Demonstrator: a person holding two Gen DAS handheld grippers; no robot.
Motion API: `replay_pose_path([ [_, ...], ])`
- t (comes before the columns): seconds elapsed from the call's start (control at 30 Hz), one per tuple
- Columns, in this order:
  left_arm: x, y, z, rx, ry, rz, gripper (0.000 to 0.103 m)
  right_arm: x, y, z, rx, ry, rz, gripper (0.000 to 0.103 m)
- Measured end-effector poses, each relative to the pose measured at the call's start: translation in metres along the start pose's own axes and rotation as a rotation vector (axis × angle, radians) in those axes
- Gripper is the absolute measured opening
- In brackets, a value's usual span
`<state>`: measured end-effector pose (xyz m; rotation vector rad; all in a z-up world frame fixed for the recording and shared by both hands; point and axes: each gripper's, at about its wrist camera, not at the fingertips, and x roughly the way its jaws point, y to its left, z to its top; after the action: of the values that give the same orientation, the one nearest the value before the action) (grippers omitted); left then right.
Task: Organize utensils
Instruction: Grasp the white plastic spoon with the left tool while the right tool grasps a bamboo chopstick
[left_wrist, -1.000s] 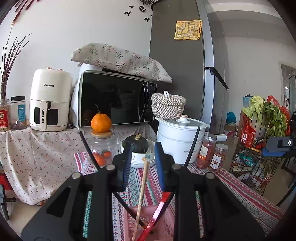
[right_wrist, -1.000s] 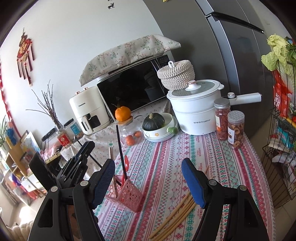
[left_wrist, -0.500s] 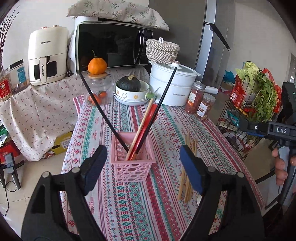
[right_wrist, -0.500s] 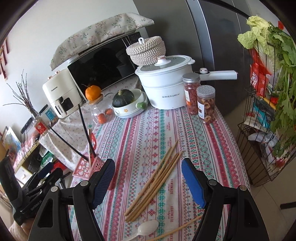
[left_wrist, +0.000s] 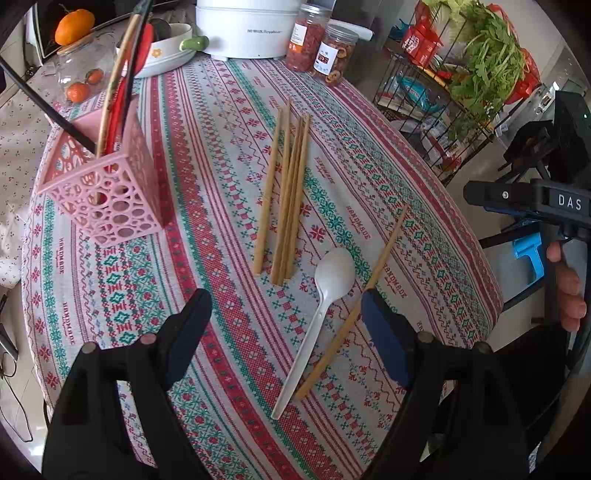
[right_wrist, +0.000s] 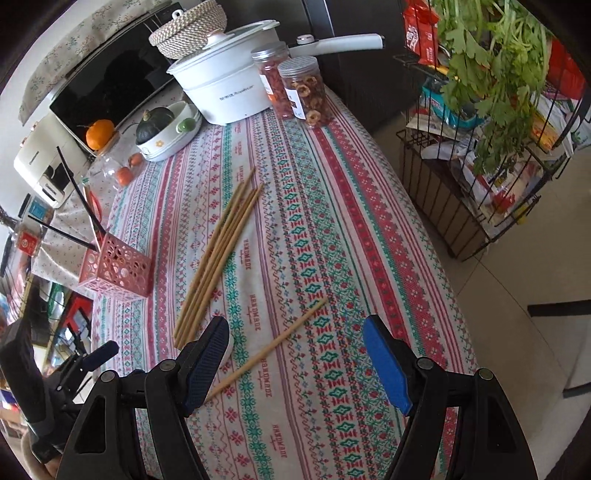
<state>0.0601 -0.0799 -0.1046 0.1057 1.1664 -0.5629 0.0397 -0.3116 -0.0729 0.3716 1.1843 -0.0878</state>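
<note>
Now, with left gripper (left_wrist: 284, 317) and right gripper (right_wrist: 295, 350) both gaping and empty, best to pinch the stray chopstick (right_wrist: 269, 349) beside the white spoon (left_wrist: 330, 280) mid-shaft, then drop it upright into the pink basket (left_wrist: 107, 195).

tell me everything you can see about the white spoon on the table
The white spoon looks like smooth plastic, one piece: an oval bowl and a long thin handle. It lies flat on the patterned tablecloth, bowl toward the bundle of wooden chopsticks, beside a single chopstick. Nothing grips it.

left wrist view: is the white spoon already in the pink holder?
No. The white spoon lies flat on the tablecloth, apart from the pink holder.
</note>
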Motion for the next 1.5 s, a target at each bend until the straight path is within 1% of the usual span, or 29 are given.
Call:
replay_pose_path([
  [0.07, 0.012, -0.006, 0.007, 0.026, 0.048, -0.021, 0.080, 0.009, -0.004, -0.001, 0.010, 0.047, 0.003, 0.077],
  [0.13, 0.022, -0.011, 0.015, 0.041, 0.085, -0.037, 0.073, 0.017, -0.004, -0.001, 0.010, 0.078, 0.000, 0.077],
  [0.17, 0.027, -0.012, 0.018, 0.046, 0.098, -0.045, 0.071, 0.019, -0.003, -0.001, 0.007, 0.087, -0.011, 0.077],
  [0.23, 0.035, -0.017, 0.024, 0.064, 0.128, -0.071, 0.063, 0.023, 0.000, 0.000, -0.007, 0.096, -0.034, 0.077],
  [0.3, 0.045, -0.023, 0.028, 0.089, 0.165, -0.083, 0.059, 0.024, 0.004, 0.002, -0.018, 0.096, -0.047, 0.077],
  [0.37, 0.055, -0.029, 0.031, 0.119, 0.196, -0.073, 0.056, 0.025, 0.005, 0.004, -0.027, 0.095, -0.047, 0.077],
  [0.43, 0.062, -0.035, 0.032, 0.148, 0.217, -0.056, 0.049, 0.024, 0.006, 0.005, -0.031, 0.093, -0.044, 0.077],
  [0.53, 0.073, -0.042, 0.034, 0.183, 0.249, -0.022, 0.044, 0.024, 0.004, 0.006, -0.033, 0.090, -0.055, 0.077],
  [0.6, 0.074, -0.048, 0.036, 0.209, 0.254, 0.000, 0.042, 0.023, 0.001, 0.007, -0.031, 0.090, -0.062, 0.077],
  [0.67, 0.076, -0.052, 0.037, 0.221, 0.261, 0.026, 0.036, 0.023, -0.001, 0.007, -0.024, 0.093, -0.067, 0.078],
  [0.73, 0.077, -0.053, 0.038, 0.213, 0.261, 0.032, 0.036, 0.024, -0.004, 0.008, -0.017, 0.097, -0.068, 0.078],
  [0.83, 0.066, -0.051, 0.040, 0.189, 0.206, 0.039, 0.036, 0.024, -0.005, 0.008, -0.014, 0.098, -0.066, 0.078],
  [1.0, 0.017, -0.043, 0.035, 0.142, 0.066, 0.028, 0.036, 0.032, 0.001, 0.006, -0.038, 0.119, -0.066, 0.078],
  [1.1, -0.015, -0.028, 0.028, 0.103, -0.015, 0.014, 0.036, 0.044, 0.009, 0.004, -0.055, 0.151, -0.063, 0.078],
  [1.2, -0.038, -0.010, 0.021, 0.060, -0.088, 0.002, 0.036, 0.057, 0.014, 0.001, -0.055, 0.190, -0.039, 0.078],
  [1.27, -0.049, -0.001, 0.015, 0.028, -0.132, -0.007, 0.036, 0.066, 0.016, 0.000, -0.054, 0.206, -0.040, 0.078],
  [1.33, -0.052, 0.001, 0.011, -0.004, -0.158, -0.015, 0.036, 0.076, 0.018, -0.002, -0.053, 0.221, -0.059, 0.078],
  [1.47, -0.053, 0.012, 0.004, -0.026, -0.163, -0.014, 0.036, 0.100, 0.023, -0.006, -0.043, 0.256, -0.092, 0.078],
  [1.5, -0.052, 0.015, 0.002, -0.029, -0.160, -0.011, 0.036, 0.101, 0.027, -0.006, -0.056, 0.232, -0.114, 0.080],
])
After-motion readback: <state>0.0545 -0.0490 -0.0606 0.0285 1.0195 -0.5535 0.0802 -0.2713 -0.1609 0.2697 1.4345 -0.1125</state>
